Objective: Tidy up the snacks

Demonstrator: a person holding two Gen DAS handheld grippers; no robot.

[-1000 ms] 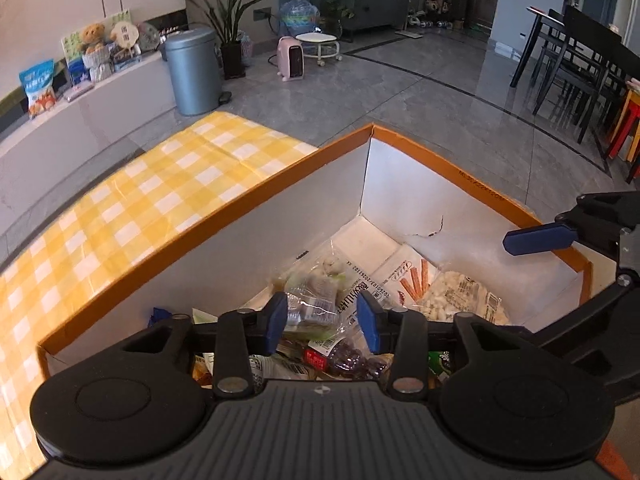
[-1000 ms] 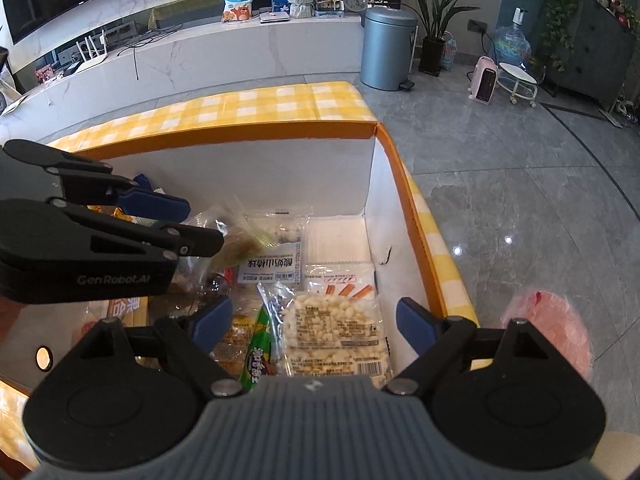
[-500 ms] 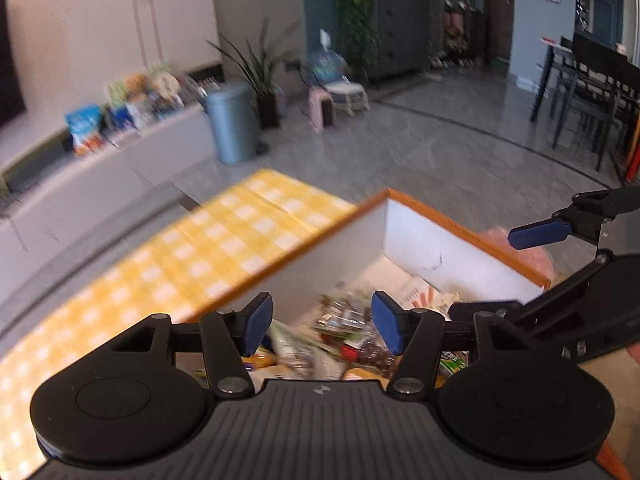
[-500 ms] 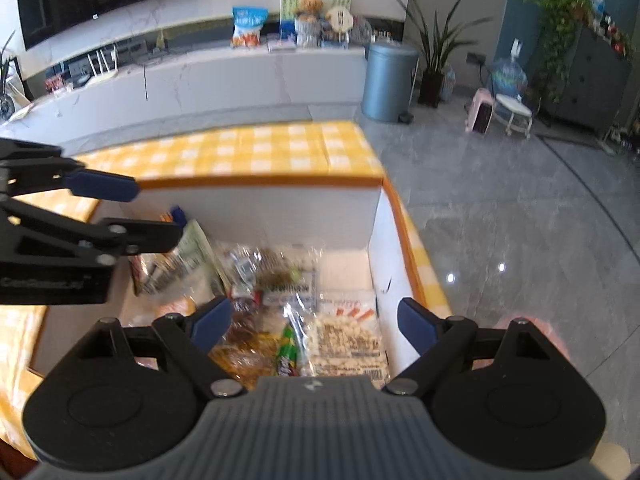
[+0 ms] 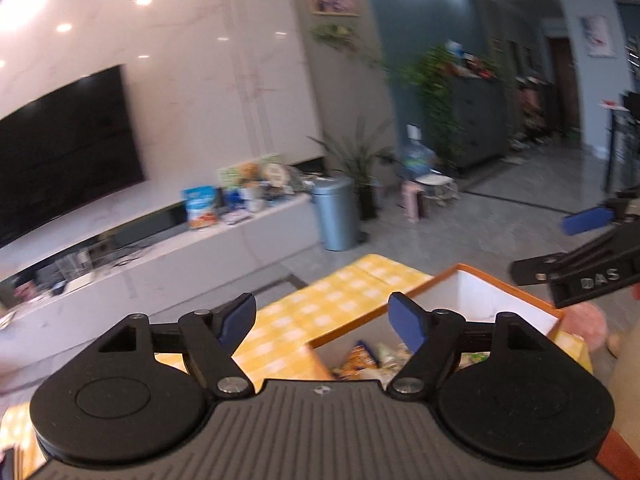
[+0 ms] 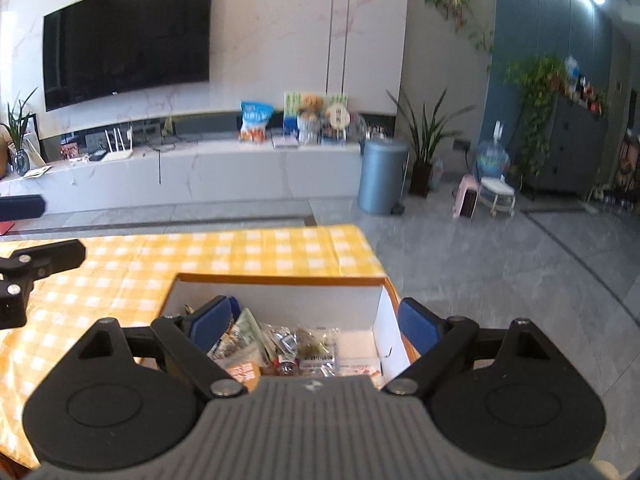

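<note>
Right wrist view: right gripper (image 6: 316,326) wide, empty, above snack-filled box (image 6: 280,280); left gripper (image 5: 322,320) opening, empty

Yellow-and-white checked tablecloth (image 6: 248,256), orange-rimmed box (image 6: 280,280) (white inside), blue fingers (image 6: 416,326)

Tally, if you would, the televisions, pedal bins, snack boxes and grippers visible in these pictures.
Television: 1
Blue-grey pedal bin: 1
Orange-rimmed snack box: 1
Grippers: 2 (left gripper, jaws opening with nothing between them; right gripper, open)
Total: 5
</note>
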